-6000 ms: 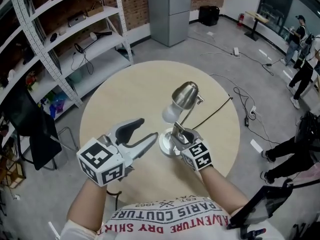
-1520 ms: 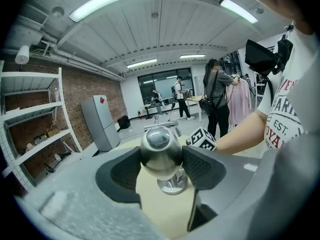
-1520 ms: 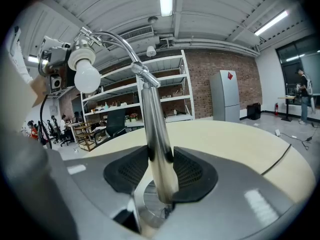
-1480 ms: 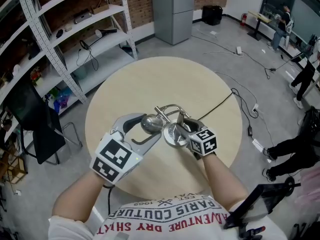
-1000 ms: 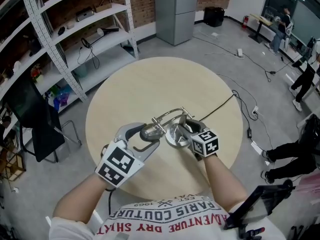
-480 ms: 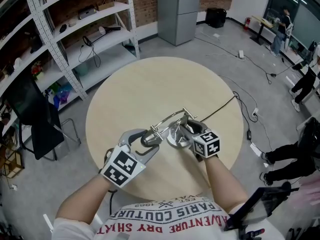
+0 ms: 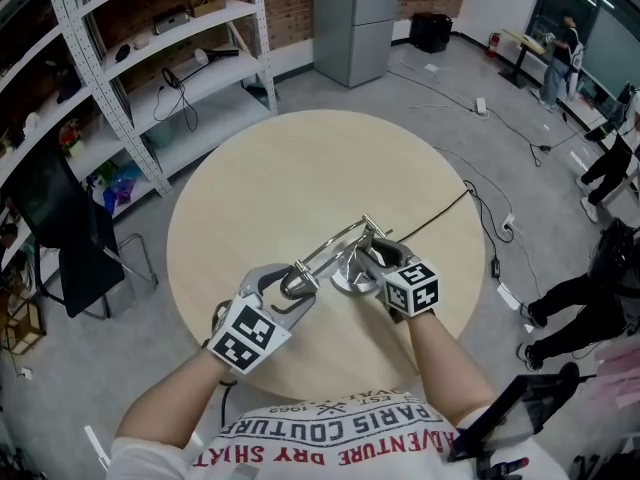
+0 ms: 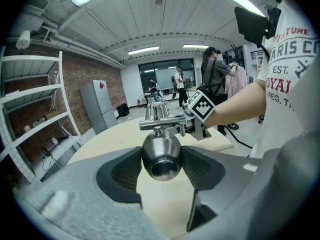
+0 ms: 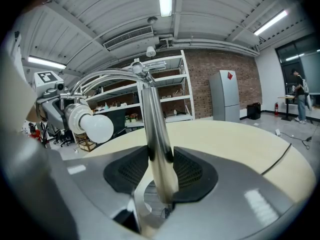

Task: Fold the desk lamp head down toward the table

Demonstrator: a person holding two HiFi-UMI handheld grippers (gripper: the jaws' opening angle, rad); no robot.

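left gripper view: the left gripper is seen closed on the lamp head, with the rounded metal shade pressed between the two ribbed pads and its back end turned to the camera. the bare table is seen just below the shade; contact between the shade and the tabletop cannot be told. just beyond the shade a hinge bar is noted

right gripper view: the right gripper is seen clamped on the lamp stem, low down, just above the round base. the stem is held close to upright between both pads. from the top of the stem the curved arm is bent over to the left, and the white bulb is seen at its end, facing right and slightly down

head view: the desk lamp is found on the near half of the round wooden table. its head is held low, to the left of the base, and the arm is folded across between them. a black cable is run from the base to the table's right edge and onto the floor. further off, a metal shelf rack is noted on the left, a grey cabinet by the brick wall, and people at the far right
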